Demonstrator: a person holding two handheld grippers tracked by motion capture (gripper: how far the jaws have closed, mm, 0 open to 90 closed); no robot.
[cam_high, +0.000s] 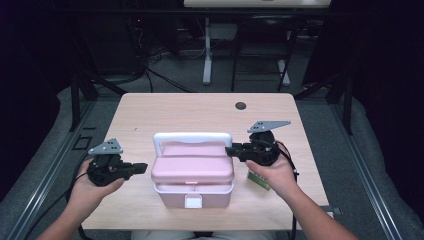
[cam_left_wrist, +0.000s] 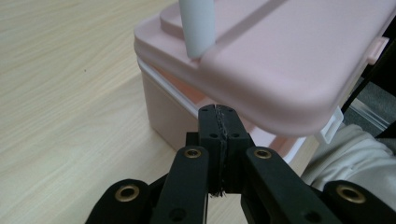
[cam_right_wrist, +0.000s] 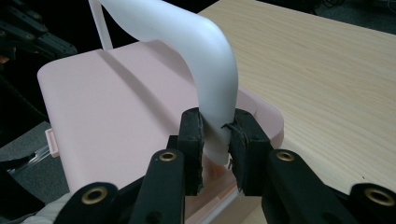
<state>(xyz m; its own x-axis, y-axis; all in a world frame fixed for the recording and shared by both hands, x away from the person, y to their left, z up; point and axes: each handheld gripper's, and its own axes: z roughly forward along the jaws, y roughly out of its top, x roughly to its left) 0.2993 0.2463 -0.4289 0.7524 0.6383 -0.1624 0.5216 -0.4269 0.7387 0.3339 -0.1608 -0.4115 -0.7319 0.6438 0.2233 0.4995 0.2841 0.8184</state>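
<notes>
One pink box, two tools, perhaps one green packet

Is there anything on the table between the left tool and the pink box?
Nothing: the high view shows only bare table between the shut left tool and the pink box.

A pale pink lidded box with a white handle raised upright and a white front latch sits near the counter's front edge, lid slightly lifted
</notes>
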